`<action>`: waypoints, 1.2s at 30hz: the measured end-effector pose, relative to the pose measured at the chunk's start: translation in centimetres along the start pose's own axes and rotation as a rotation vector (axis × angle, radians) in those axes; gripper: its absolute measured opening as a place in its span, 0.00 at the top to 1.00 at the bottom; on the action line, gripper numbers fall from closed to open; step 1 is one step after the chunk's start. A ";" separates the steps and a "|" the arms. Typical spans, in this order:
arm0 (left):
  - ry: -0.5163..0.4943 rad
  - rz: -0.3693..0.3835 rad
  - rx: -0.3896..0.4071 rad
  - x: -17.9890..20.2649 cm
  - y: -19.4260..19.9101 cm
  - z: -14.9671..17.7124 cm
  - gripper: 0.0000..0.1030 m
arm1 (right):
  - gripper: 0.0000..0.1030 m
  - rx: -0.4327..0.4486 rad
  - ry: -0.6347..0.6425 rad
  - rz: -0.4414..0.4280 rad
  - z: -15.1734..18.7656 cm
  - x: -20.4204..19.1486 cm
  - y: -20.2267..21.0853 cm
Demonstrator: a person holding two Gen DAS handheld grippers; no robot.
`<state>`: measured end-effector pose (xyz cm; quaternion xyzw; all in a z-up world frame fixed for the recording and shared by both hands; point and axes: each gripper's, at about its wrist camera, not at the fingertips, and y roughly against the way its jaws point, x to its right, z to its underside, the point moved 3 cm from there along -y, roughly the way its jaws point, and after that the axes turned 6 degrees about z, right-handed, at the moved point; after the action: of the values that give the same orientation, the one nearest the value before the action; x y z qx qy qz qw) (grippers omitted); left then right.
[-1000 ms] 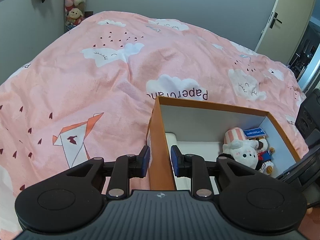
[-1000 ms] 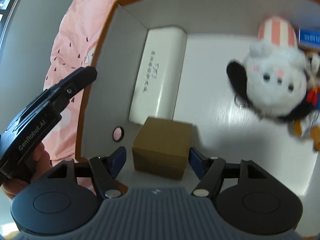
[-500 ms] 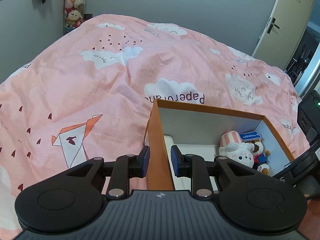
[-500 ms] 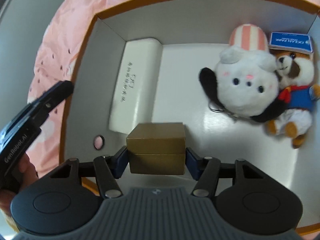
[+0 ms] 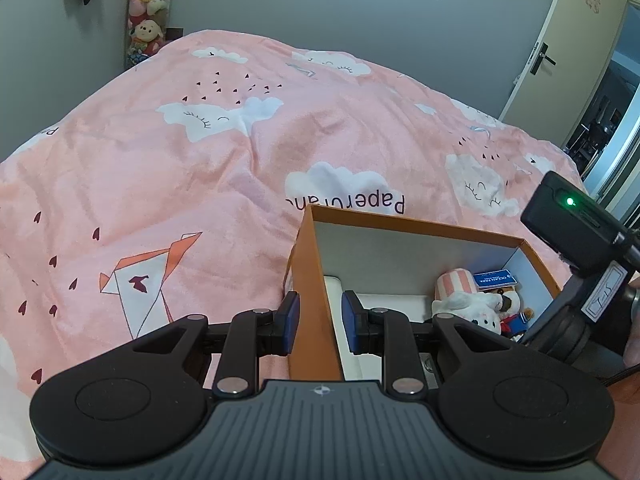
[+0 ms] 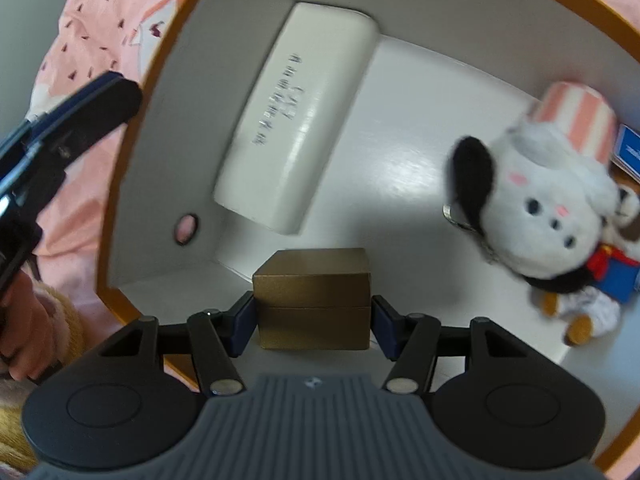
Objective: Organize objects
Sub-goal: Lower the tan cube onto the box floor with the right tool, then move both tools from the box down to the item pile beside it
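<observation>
An orange box (image 5: 308, 264) with a white inside sits on the pink bed. My left gripper (image 5: 317, 322) straddles its left wall, one pad on each side, with a small gap to the wall. My right gripper (image 6: 312, 318) is shut on a small gold-brown box (image 6: 314, 300) inside the orange box (image 6: 132, 184), near its left front corner. A white case (image 6: 296, 120) lies along the left wall. A white plush dog (image 6: 548, 200) with a striped hat and a plush bear (image 6: 616, 272) lie at the right.
The pink bedspread (image 5: 200, 168) spreads left and beyond the box. A blue tag (image 5: 494, 279) lies in the box's far right corner. The right gripper's body (image 5: 576, 232) hangs over the box's right side. A door (image 5: 560, 48) stands at the far right.
My right gripper has closed on the gold-brown box and moved with it toward the orange box's left front corner. The left gripper has stayed at the wall.
</observation>
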<state>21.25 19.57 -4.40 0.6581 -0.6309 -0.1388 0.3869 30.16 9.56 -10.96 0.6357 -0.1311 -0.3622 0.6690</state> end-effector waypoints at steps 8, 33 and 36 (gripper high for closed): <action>0.002 0.011 -0.006 0.0 -0.2 0.1 0.72 | 0.35 0.014 -0.092 -0.123 -0.1 -0.3 -0.1; -0.091 -0.004 0.047 4.8 6.6 0.3 0.72 | 0.72 0.422 -0.058 -0.145 7.2 -2.1 6.2; -0.099 0.019 0.029 6.0 8.0 1.9 0.72 | 0.71 0.529 -0.058 -0.166 10.9 -1.6 8.1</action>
<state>15.17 14.04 1.69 0.6497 -0.6576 -0.1584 0.3469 24.70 1.82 -1.17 0.7862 -0.1877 -0.3867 0.4439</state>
